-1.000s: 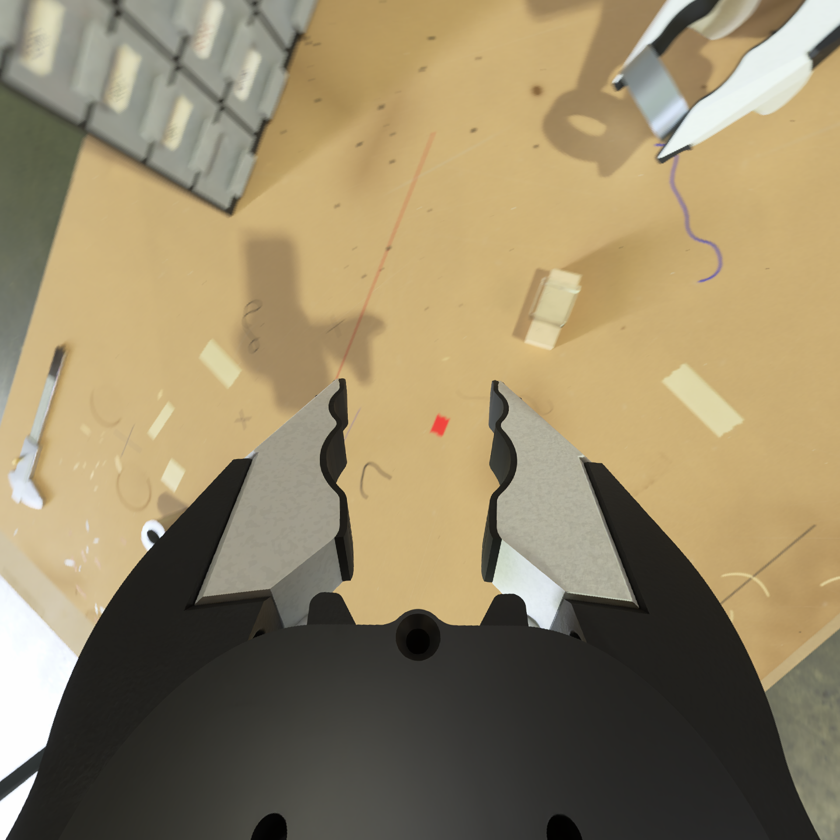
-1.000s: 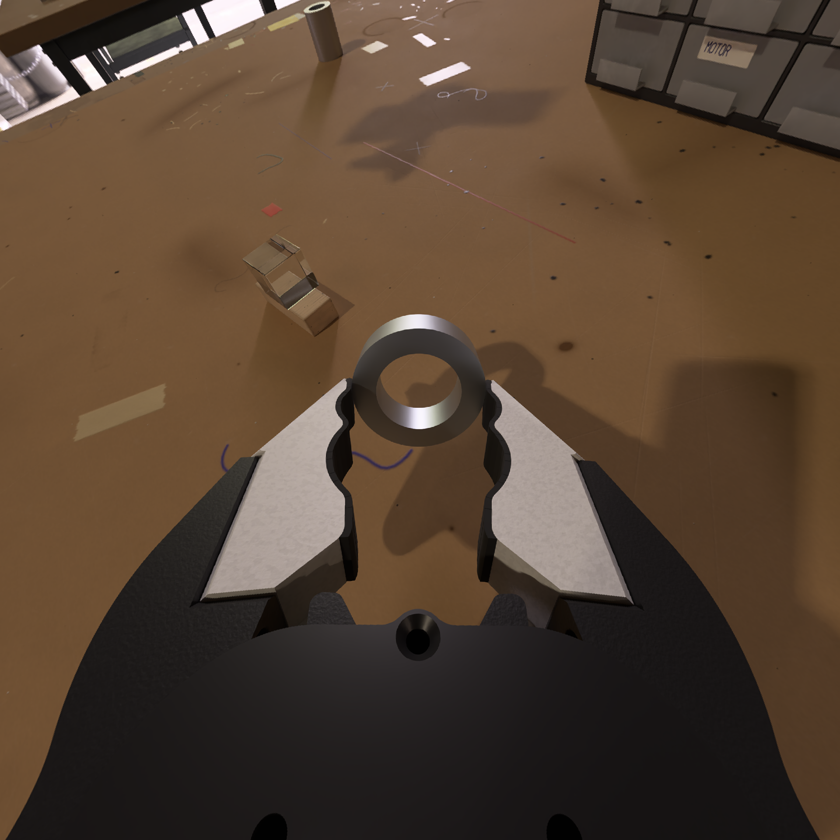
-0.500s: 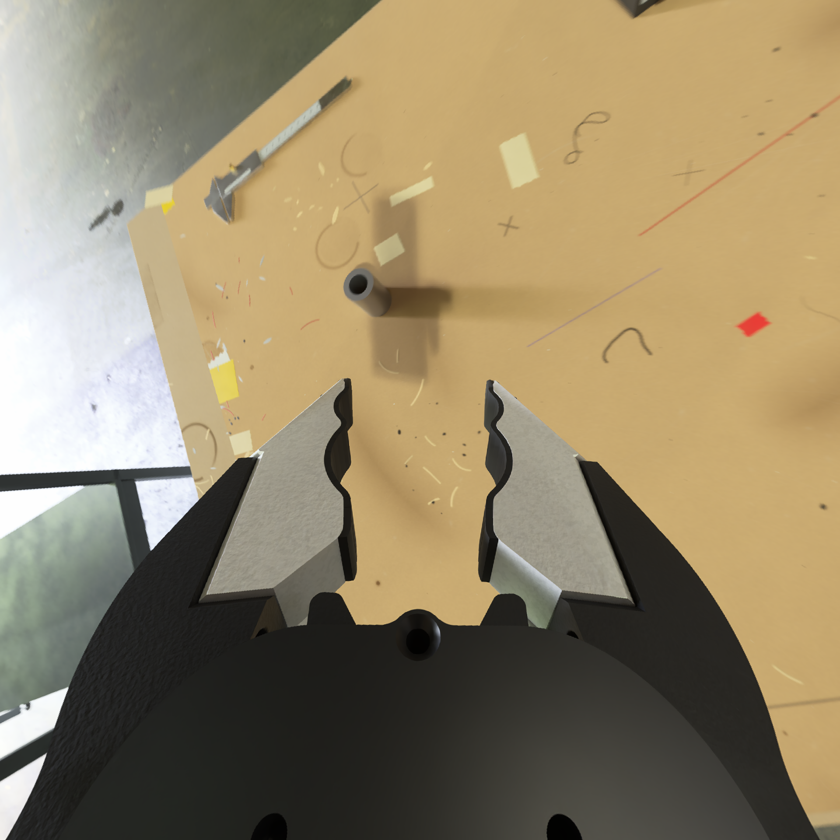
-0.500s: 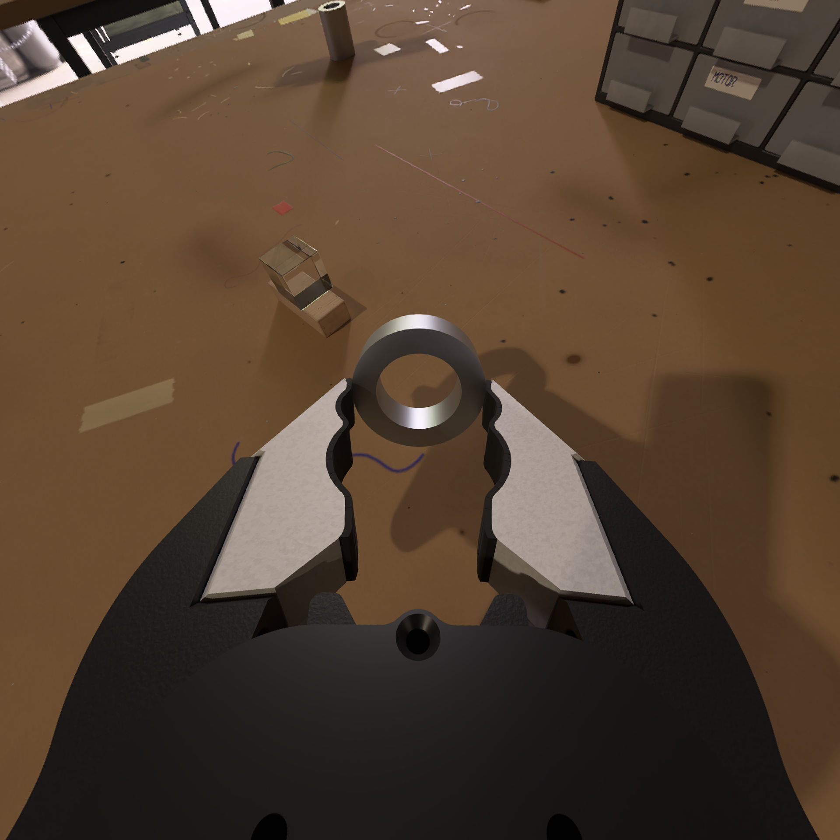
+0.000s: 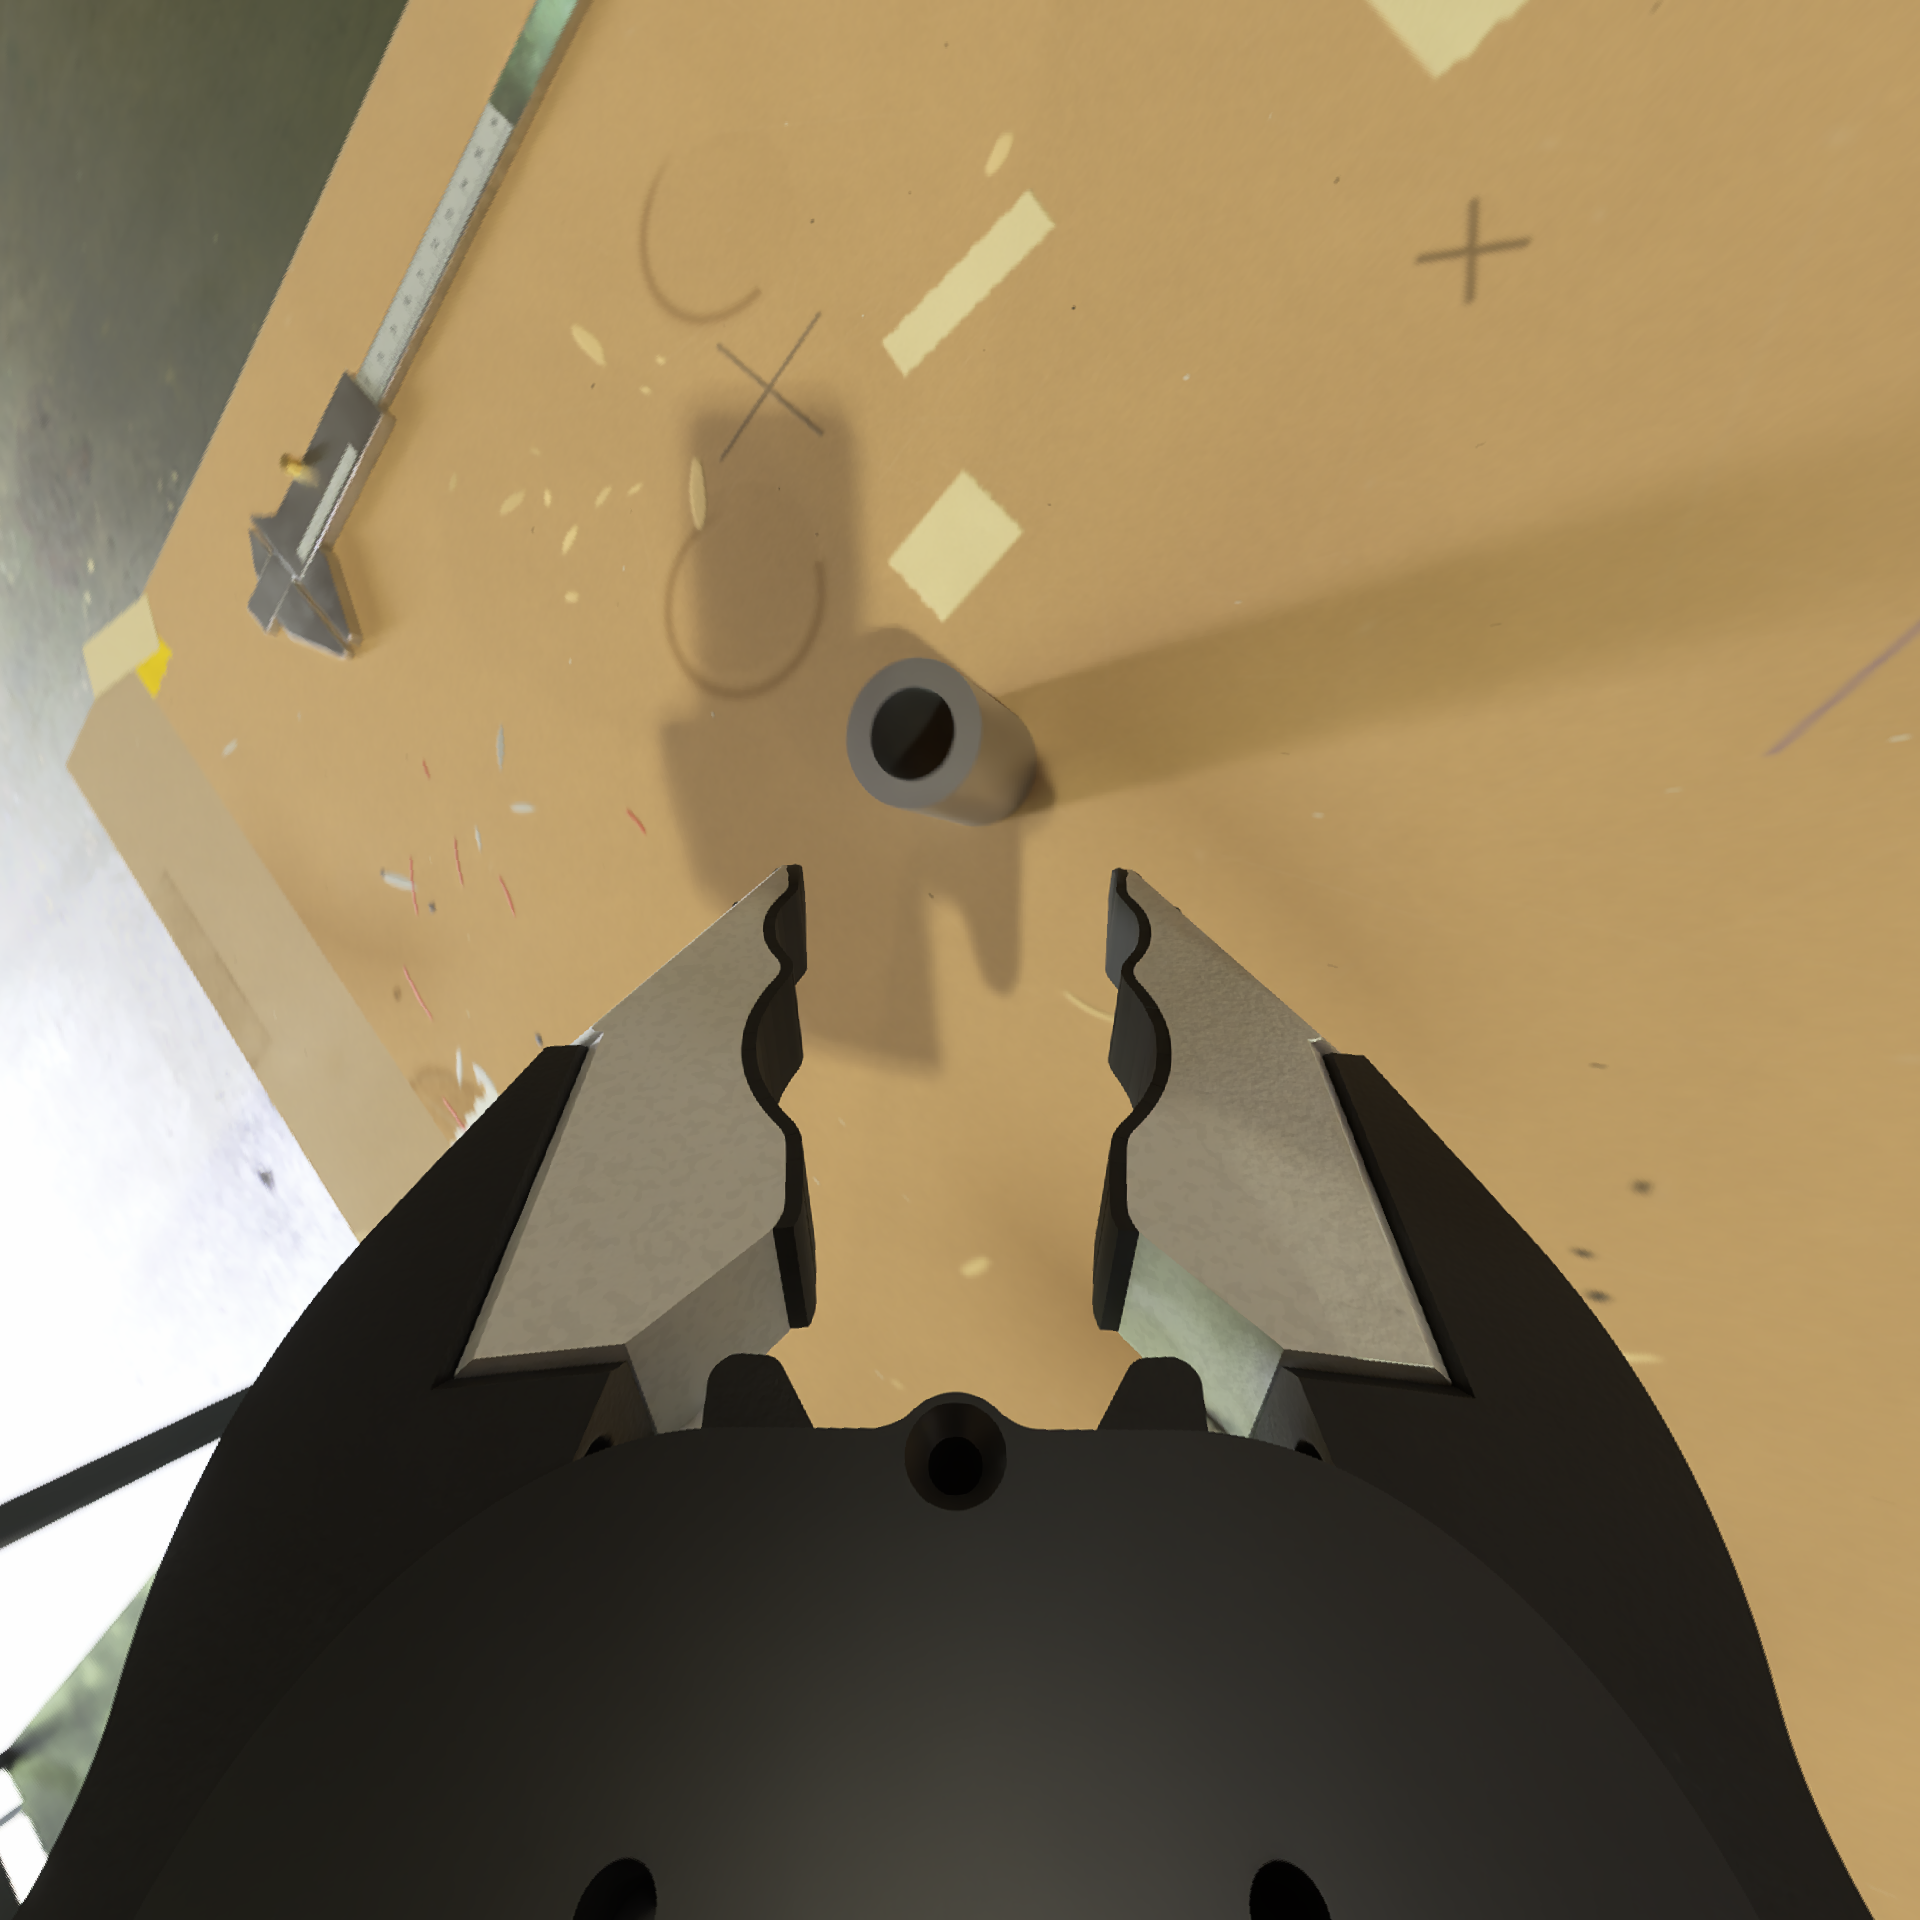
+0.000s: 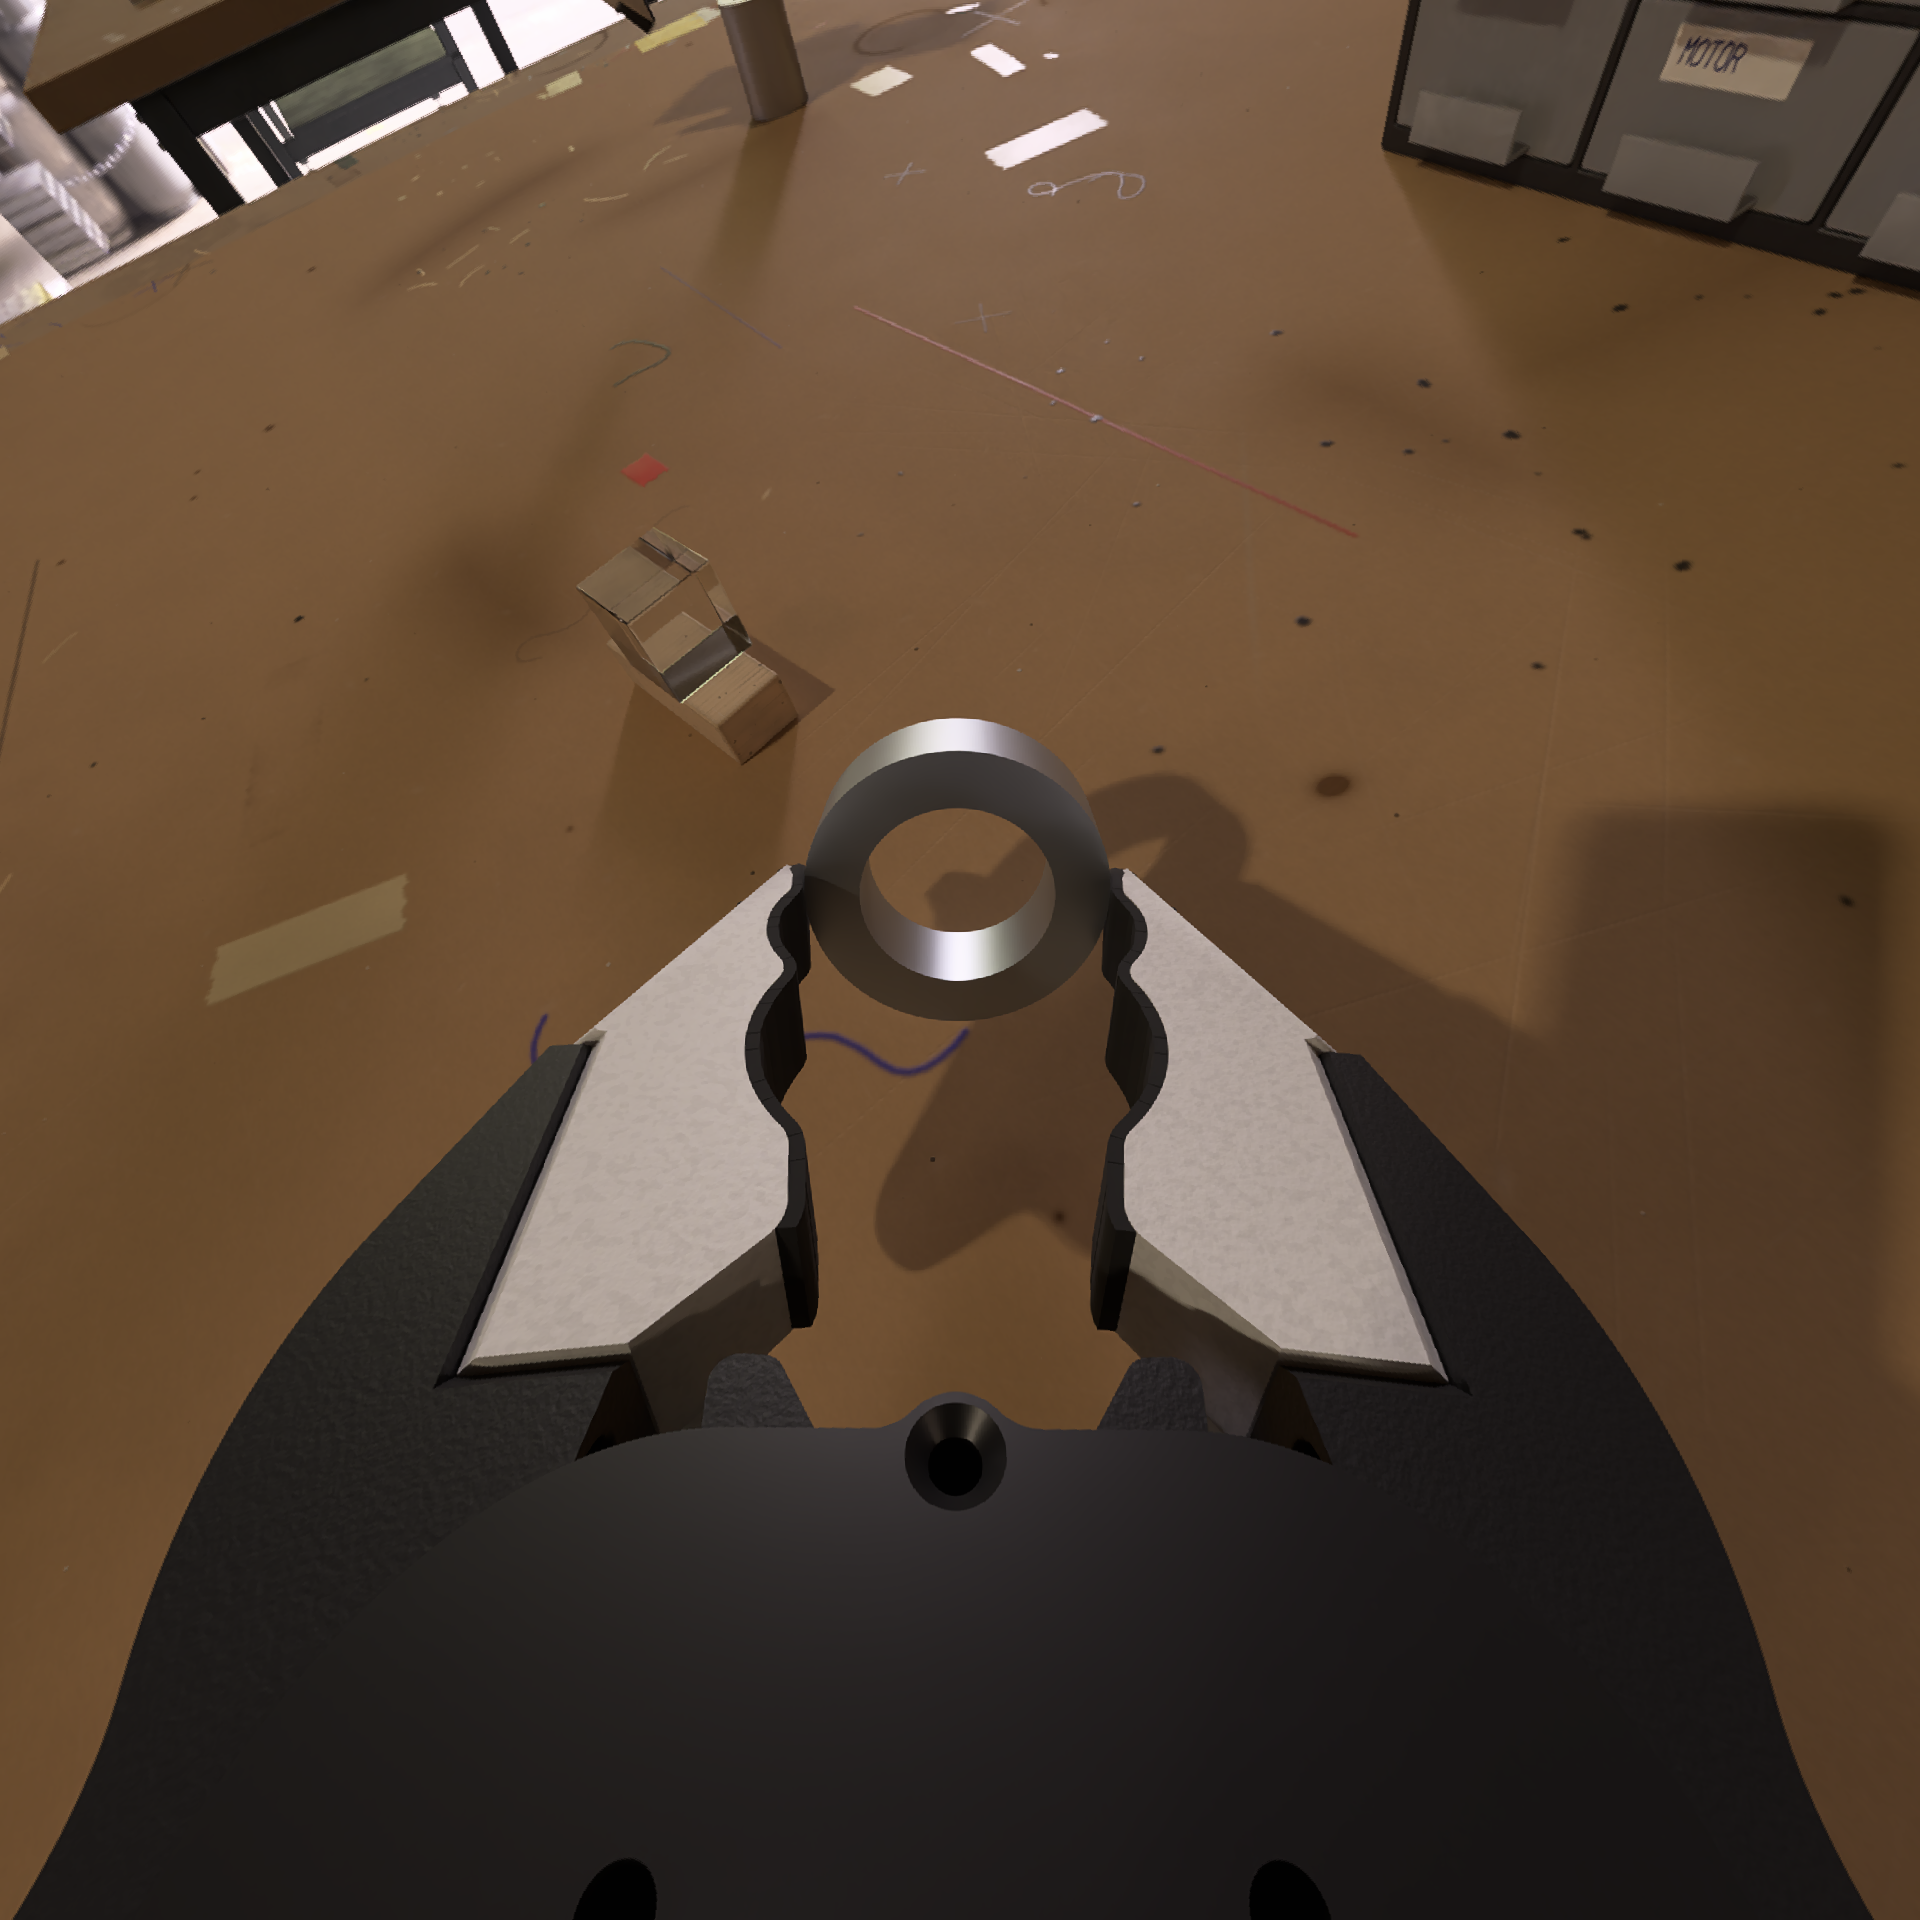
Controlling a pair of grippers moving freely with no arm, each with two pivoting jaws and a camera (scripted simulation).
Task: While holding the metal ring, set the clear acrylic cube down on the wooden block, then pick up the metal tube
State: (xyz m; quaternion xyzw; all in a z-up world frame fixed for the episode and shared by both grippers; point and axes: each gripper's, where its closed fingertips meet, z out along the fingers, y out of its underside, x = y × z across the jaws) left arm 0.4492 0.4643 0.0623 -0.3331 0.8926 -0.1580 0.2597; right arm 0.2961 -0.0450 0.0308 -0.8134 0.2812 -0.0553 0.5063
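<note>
Only right wrist view: clear acrylic cube (image 6: 665, 613) atop wooden block (image 6: 743, 707).

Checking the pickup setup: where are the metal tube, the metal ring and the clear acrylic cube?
metal tube (image 5: 914, 734), left wrist view, on its open top rim.
metal ring (image 6: 954, 869), right wrist view, on its front face.
clear acrylic cube (image 6: 665, 613), right wrist view, on its near face.
</note>
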